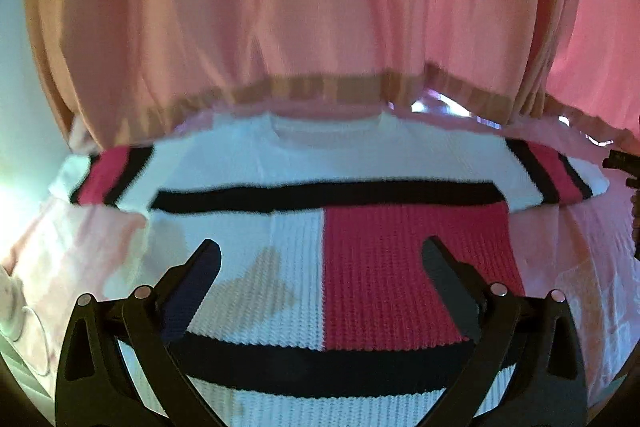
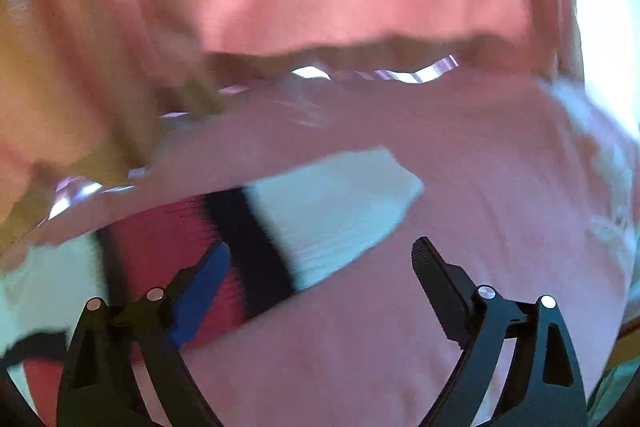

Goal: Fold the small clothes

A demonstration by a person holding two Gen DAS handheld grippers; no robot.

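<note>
free: pink sheet (image 2: 460, 187) beside sleeve (image 2: 332, 203); blocked: curtain (image 1: 320, 7) behind sweater (image 1: 320, 247)

Sweater (image 1: 360, 259): coarse ribbed knit, matt. Pink sheet (image 2: 480, 187) beneath: smooth matt cloth. Left gripper (image 1: 320, 259) fingers: matt black plastic, shiny metal pins.

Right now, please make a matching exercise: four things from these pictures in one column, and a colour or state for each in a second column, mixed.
Things:
1. sweater
2. curtain
3. left gripper
4. sleeve

Colour or state:
A. plain pink, hanging behind
B. open, above the sweater's body
C. lying spread flat, neck away from the camera
D. white end, then a black and a red band

Pairs: 1-C, 2-A, 3-B, 4-D
</note>
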